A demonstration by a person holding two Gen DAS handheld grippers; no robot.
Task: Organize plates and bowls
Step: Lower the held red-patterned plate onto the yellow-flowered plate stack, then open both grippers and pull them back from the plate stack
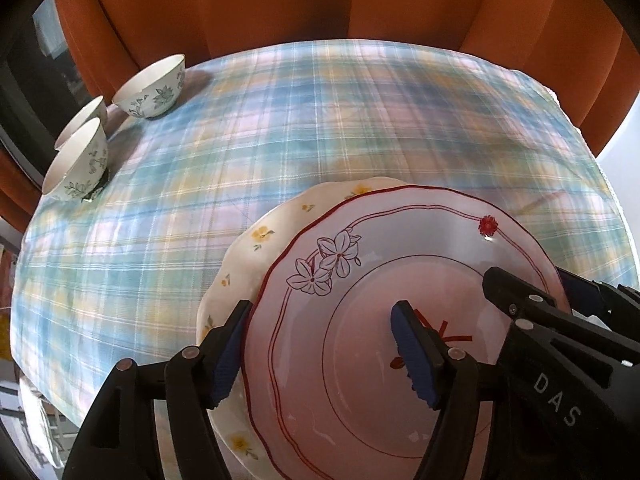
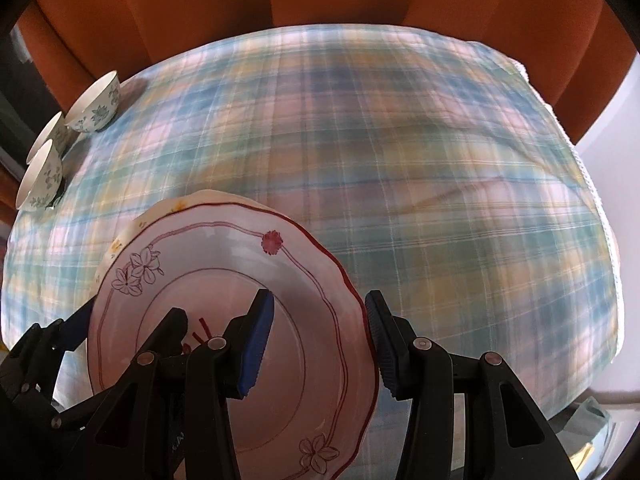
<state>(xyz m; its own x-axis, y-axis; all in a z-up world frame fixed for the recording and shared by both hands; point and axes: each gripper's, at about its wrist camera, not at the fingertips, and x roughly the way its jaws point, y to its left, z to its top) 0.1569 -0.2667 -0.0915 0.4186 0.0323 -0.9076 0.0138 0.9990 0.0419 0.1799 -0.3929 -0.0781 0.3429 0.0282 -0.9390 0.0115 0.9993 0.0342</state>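
A pink plate with a red rim (image 1: pixel 360 288) lies on a cream plate with yellow flowers (image 1: pixel 256 256) on the plaid tablecloth. My left gripper (image 1: pixel 320 350) is open, its fingers straddling the pink plate's left rim. My right gripper (image 2: pixel 320 344) is open and straddles the same plate's right rim (image 2: pixel 320 256); it also shows in the left wrist view (image 1: pixel 520 304). Three white floral bowls (image 1: pixel 154 88) stand at the table's far left; they also show in the right wrist view (image 2: pixel 96 104).
The plaid tablecloth (image 1: pixel 360 120) covers a round table. Orange curtains (image 1: pixel 320 0) hang behind it. The table's edge runs close behind the bowls and along the right side (image 2: pixel 592 200).
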